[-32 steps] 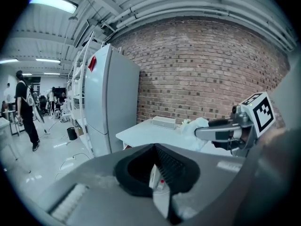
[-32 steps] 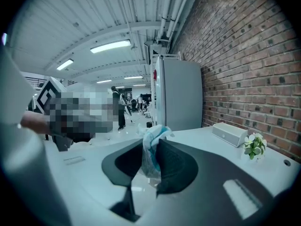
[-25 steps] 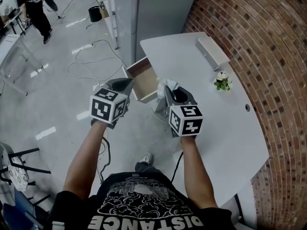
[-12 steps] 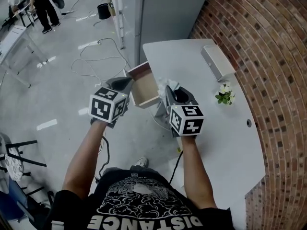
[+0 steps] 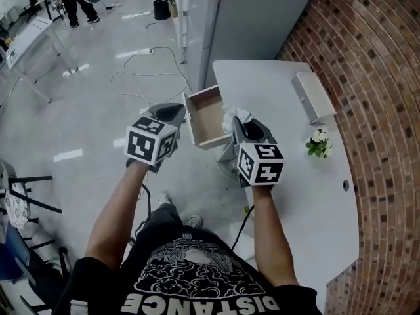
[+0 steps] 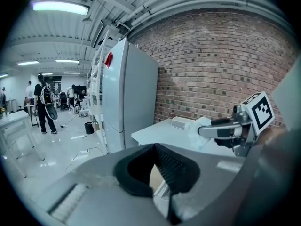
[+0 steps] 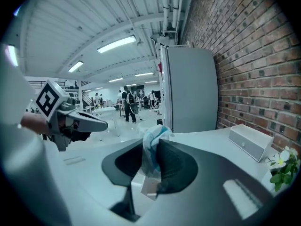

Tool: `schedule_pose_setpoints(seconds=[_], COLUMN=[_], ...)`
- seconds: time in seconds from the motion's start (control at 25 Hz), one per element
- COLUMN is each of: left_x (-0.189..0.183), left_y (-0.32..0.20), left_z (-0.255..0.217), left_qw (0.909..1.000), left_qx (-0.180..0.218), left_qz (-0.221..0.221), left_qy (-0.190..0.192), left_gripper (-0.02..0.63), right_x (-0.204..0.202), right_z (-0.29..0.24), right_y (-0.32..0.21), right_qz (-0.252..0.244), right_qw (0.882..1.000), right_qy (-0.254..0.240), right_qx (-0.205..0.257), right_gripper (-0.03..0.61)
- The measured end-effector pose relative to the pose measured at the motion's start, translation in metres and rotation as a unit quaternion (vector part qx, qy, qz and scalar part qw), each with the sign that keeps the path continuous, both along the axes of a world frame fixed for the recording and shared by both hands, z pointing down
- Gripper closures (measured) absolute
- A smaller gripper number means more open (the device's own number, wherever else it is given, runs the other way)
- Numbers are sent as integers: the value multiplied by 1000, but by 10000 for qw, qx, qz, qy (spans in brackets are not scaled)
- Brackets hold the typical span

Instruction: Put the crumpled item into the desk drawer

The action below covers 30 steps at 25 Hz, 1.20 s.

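The crumpled white item (image 5: 235, 116) is pinched in my right gripper (image 5: 240, 126), which is shut on it just right of the open desk drawer (image 5: 206, 118), above the desk's edge. In the right gripper view the crumpled item (image 7: 154, 135) sticks up between the jaws of the right gripper (image 7: 150, 145). The drawer is pulled out from the white desk (image 5: 302, 195) and its wooden inside is bare. My left gripper (image 5: 173, 114) hangs left of the drawer with nothing in it; in the left gripper view its jaws (image 6: 155, 147) meet at the tips.
A white box (image 5: 312, 97) and a small flowering plant (image 5: 320, 143) stand at the desk's far side by the brick wall (image 5: 374, 77). A tall grey cabinet (image 5: 262, 18) rises behind the desk. Cables (image 5: 141, 77) trail on the floor at left, where people stand far off.
The head view has swung, so desk and drawer sit further right in the picture. Both grippers keep their places beside the drawer, the right one still holding the crumpled item.
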<state>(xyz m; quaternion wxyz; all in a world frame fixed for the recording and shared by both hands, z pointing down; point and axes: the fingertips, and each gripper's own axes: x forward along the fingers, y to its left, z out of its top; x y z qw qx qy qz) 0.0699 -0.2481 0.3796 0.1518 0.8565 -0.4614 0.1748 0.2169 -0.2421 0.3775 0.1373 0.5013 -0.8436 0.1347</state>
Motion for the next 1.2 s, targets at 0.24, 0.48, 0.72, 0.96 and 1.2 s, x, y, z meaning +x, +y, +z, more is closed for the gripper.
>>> schedule_pose_setpoints(seconds=[0.24,0.48,0.72,0.96,1.2], left_x=[-30,-58,-70,-79,-86], left_y=[-10,-33,-65,-91,-116], left_z=[8,26,50,86,125], left_qw=[9995,9995,9993,9981,9964], left_qx=[6,-75,-317,-591,-832], left_qz=[-270,-284,-130,-102,-52], left_qy=[133,131,138,150,177], left_gripper=[615,615,615,615,615], right_x=[-31,-67,-81,-89,-97], right_z=[9,28,54,95,142], right_y=[-14,-38,-71,-100,-122], right_qz=[-252,-329,-171,-38,73], right_qw=[9996,9992,9985,9965,9919], right_qy=[125,159,221,187,284], right_qx=[-53,-186,-474,-818,-1233], right_gripper=[502,502,501,500,500])
